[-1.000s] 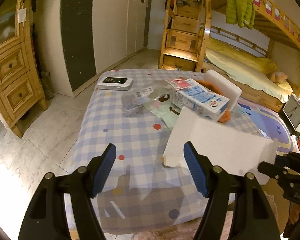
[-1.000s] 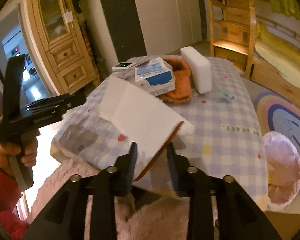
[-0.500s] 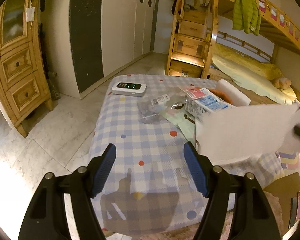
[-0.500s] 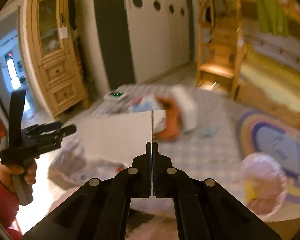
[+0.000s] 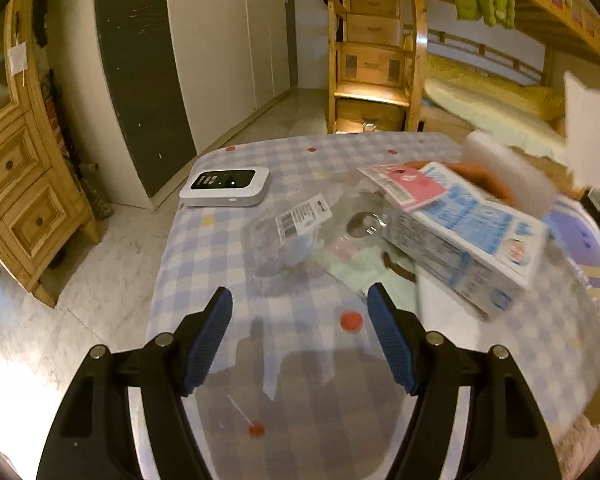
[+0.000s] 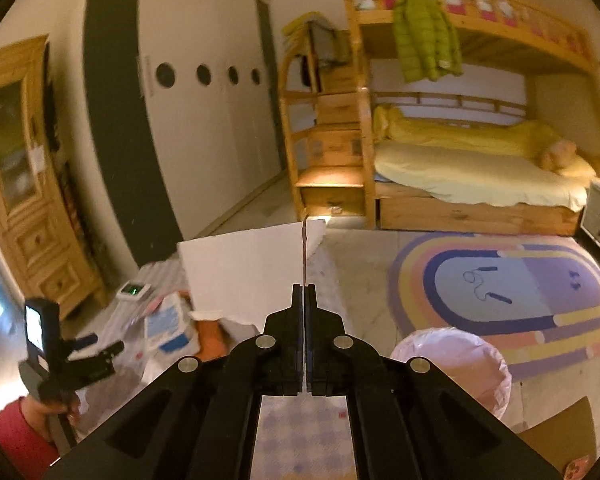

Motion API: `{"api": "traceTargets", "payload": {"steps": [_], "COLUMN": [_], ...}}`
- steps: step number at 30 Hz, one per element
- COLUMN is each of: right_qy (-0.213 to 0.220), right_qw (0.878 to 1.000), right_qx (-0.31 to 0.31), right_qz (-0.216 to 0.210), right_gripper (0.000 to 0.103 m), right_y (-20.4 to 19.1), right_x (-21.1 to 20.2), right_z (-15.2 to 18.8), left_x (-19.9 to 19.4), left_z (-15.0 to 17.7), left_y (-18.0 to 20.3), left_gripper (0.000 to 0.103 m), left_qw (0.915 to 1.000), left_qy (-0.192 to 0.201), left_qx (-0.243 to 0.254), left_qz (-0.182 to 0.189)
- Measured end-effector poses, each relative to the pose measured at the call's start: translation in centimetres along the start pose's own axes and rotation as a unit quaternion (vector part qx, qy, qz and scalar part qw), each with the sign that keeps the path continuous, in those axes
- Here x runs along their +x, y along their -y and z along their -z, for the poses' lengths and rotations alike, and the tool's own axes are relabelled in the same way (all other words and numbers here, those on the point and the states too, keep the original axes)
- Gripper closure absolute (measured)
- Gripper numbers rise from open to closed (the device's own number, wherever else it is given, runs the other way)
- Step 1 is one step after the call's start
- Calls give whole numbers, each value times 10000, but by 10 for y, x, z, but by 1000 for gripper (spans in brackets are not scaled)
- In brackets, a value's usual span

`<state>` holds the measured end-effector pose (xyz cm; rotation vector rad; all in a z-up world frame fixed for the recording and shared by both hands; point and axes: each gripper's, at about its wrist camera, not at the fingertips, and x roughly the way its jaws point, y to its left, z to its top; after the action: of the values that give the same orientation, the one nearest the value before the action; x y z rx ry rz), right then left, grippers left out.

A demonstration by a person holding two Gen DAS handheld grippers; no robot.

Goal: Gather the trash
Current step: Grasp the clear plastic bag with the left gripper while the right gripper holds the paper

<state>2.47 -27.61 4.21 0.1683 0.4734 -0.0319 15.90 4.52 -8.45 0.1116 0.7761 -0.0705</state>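
Observation:
My right gripper (image 6: 304, 292) is shut on a white cardboard sheet (image 6: 240, 272), held upright in the air above the table; the sheet also shows at the right edge of the left wrist view (image 5: 588, 136). A bin with a pink liner (image 6: 452, 364) stands on the floor below and right of it. My left gripper (image 5: 300, 320) is open and empty above the checked tablecloth (image 5: 228, 264), just short of a clear plastic wrapper with a barcode label (image 5: 300, 224). A blue and white carton (image 5: 468, 240) lies to the right of the wrapper.
A white device with a green light (image 5: 226, 186) sits at the table's far left corner. A white foam block (image 5: 508, 172) and an orange item lie behind the carton. A striped rug (image 6: 512, 288), bunk bed (image 6: 480, 176) and wooden cabinet (image 6: 24, 200) surround the table.
My right gripper has lifted the cardboard sheet off the table and swung it right, towards the bin. My left gripper has moved forward over the table, closer to the wrapper.

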Motion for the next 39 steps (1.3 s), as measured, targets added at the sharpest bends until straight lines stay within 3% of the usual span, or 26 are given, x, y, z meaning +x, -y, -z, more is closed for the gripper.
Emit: {"api": "traceTargets", "payload": {"steps": [5,10,11,13,17,21,27,34,39], "right_qy": [36,1,-4,19,96,63,-75,-240,-346], "right_qw": [9999,9996,9995,9992,9982,9969,9927,9788,9643], "right_qx": [157,274,305,389,521,620,592,418,428], "right_qz": [3,38,51,117,274,472,1049,1992,2589], "right_gripper": [103,103,103,103,103,103,103,103,103], "right_y": [4,13,15,22,35,52,78,117,148], "right_x": [16,19,19,15,6,0,-9,-22,-21], "right_z": [-3,-2,-1,1,3,12,28,47,57], "left_x": [28,41,39,29,-16,-69,-105,-89,-72], "left_z": [-14,-22,-22,-22,-21,-23,-28,-24,-20], "left_y": [2,4,3,-1,-7,7,108,249,320], "left_gripper": [37,67,81,100,100,100,100,100,100], "left_qw": [9994,9982,9983,9991,9999,9974,9875,9704,9583], "left_qy": [-218,-339,-339,-307,-60,216,294,83,-54], "left_qx": [133,349,345,245,41,-149,360,1073,1549], "left_qz": [-235,-342,-332,-173,77,674,1508,2163,2399]}}
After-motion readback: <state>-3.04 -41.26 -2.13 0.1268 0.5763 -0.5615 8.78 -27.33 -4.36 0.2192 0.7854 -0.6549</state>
